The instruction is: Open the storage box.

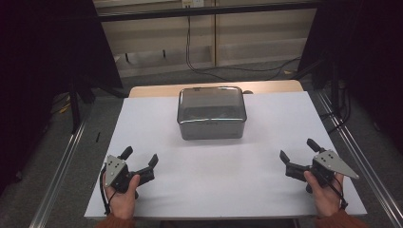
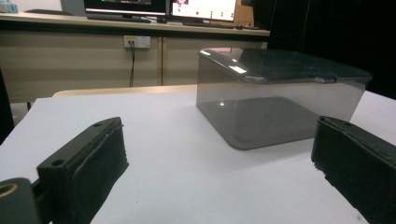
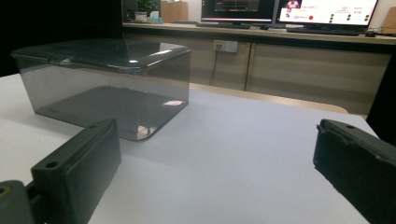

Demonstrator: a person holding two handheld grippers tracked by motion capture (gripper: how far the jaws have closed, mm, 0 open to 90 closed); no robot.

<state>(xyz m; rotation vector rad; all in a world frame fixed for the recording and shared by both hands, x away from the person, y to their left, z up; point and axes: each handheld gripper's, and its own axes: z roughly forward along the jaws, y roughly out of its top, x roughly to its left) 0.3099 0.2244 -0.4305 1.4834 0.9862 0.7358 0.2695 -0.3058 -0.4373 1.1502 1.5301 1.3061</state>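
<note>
A smoky see-through plastic box [image 1: 212,113] with its lid on stands at the back middle of the white table [image 1: 223,190]. It looks empty inside. My left gripper [image 1: 140,157] rests low at the front left, open, nothing between its jaws. In the left gripper view the box [image 2: 275,95] lies ahead and to the right of the left gripper [image 2: 219,158]. My right gripper [image 1: 298,149] rests at the front right, also open and empty. In the right gripper view the box [image 3: 105,84] sits ahead to the left of the right gripper [image 3: 217,161].
A wooden table edge [image 1: 157,90] shows behind the white top. Metal rails [image 1: 62,166] run along both sides on the floor. Black cables [image 1: 223,69] lie on the floor beyond. A desk with monitors [image 3: 289,11] stands in the background.
</note>
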